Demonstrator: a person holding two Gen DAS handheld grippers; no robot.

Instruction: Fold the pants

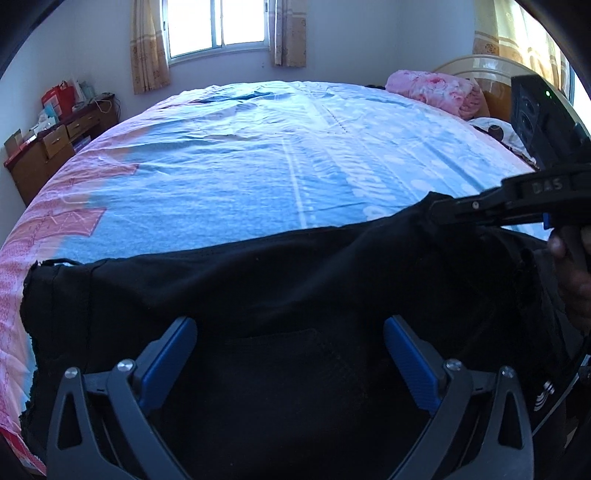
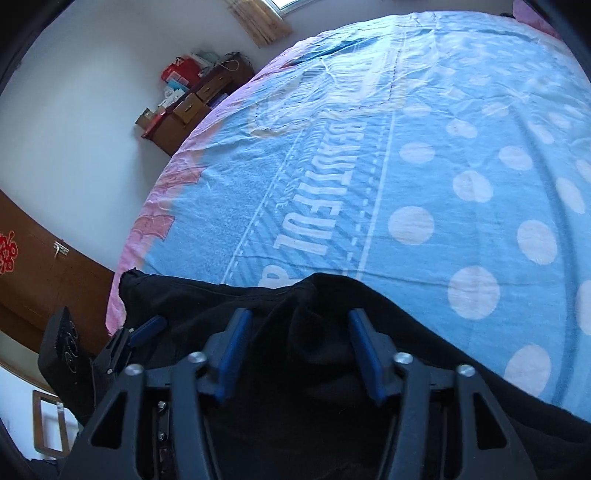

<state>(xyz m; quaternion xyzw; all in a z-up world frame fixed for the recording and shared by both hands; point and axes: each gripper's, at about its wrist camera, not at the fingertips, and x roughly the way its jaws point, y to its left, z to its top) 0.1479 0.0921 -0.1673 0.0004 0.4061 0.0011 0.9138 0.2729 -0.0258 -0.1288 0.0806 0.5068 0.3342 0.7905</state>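
Left wrist view
- Pants: black pants (image 1: 295,295) lie across the near edge of the bed, filling the lower half of the view; the far hem runs from a frayed corner at the left to a raised bunch at the right.
- Left gripper: the left gripper (image 1: 290,354) hangs over the dark cloth with its 2 blue-padded fingers (image 1: 170,358) spread wide; nothing sits between them, and I cannot tell whether the tips touch the fabric.
- Right gripper: the right gripper (image 1: 443,212) comes in from the right edge, seen side-on, its tips at the raised bunch of cloth; from this angle I cannot tell the gap.
- Bed sheet: a blue sheet (image 1: 258,166) with white dots and pink borders covers the bed beyond the pants.
- Far side: a pink blanket (image 1: 432,90) is bunched near the headboard; a wooden dresser (image 1: 55,147) stands by the wall at the left, under a window (image 1: 218,26).

Right wrist view
- Right gripper: its fingers (image 2: 232,350) stand partly open, with a hump of black pants rising between them; the pads do not look pressed onto the cloth.
- Pants: the cloth spreads under the gripper and out to a corner at the left.
- Left gripper: visible low at the left, beside the pants' edge.
- Bed sheet: white lettering runs along the blue sheet ahead.
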